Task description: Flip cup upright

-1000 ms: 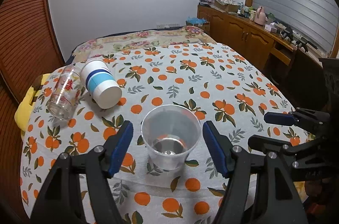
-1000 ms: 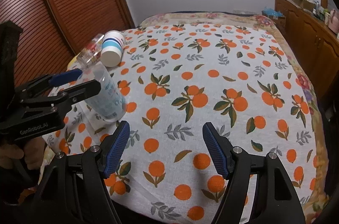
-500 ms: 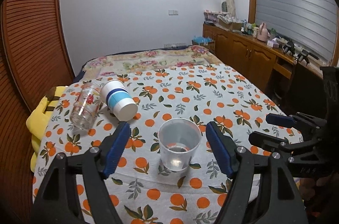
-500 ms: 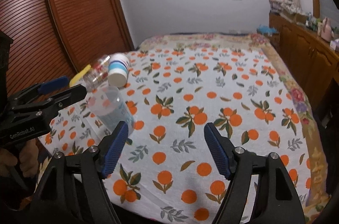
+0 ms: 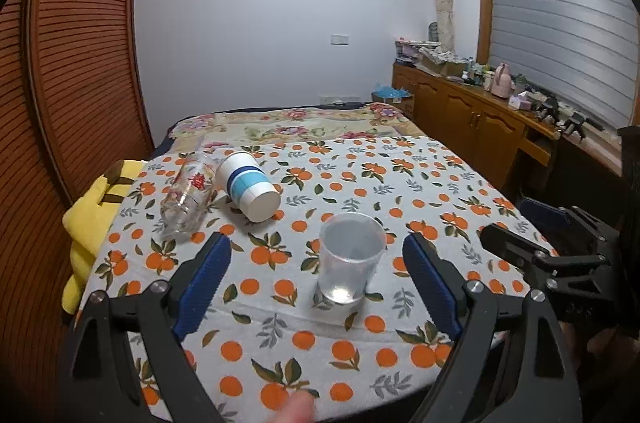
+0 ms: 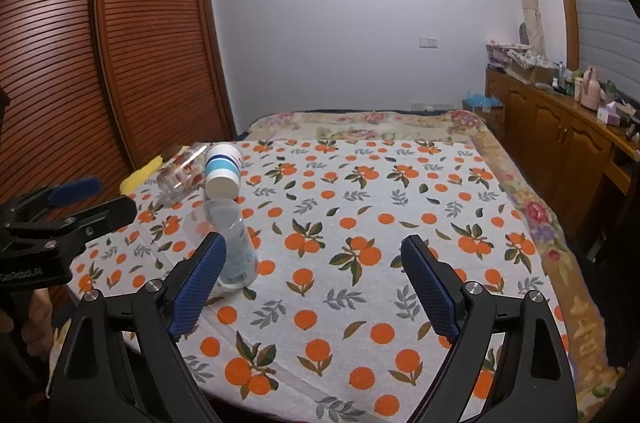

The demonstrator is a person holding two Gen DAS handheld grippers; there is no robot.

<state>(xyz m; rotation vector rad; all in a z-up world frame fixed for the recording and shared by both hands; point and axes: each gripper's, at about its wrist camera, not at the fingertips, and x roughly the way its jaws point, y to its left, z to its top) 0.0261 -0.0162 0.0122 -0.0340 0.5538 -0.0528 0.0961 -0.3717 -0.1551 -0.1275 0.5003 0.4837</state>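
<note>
A clear plastic cup stands upright on the orange-print tablecloth; it also shows in the right wrist view. Behind it to the left a white cup with blue bands and a clear printed glass lie on their sides, also seen from the right wrist as the white cup and the glass. My left gripper is open and empty, held back above the near table edge. My right gripper is open and empty, to the right of the clear cup.
A yellow cloth hangs off the table's left side by a wooden slatted wardrobe. A floral bed cover lies beyond the table. A wooden sideboard with clutter runs along the right wall.
Both grippers have pulled back and up from the table. The clear cup, once between the left fingers, now stands free farther ahead. The lying cup and glass have not moved.
</note>
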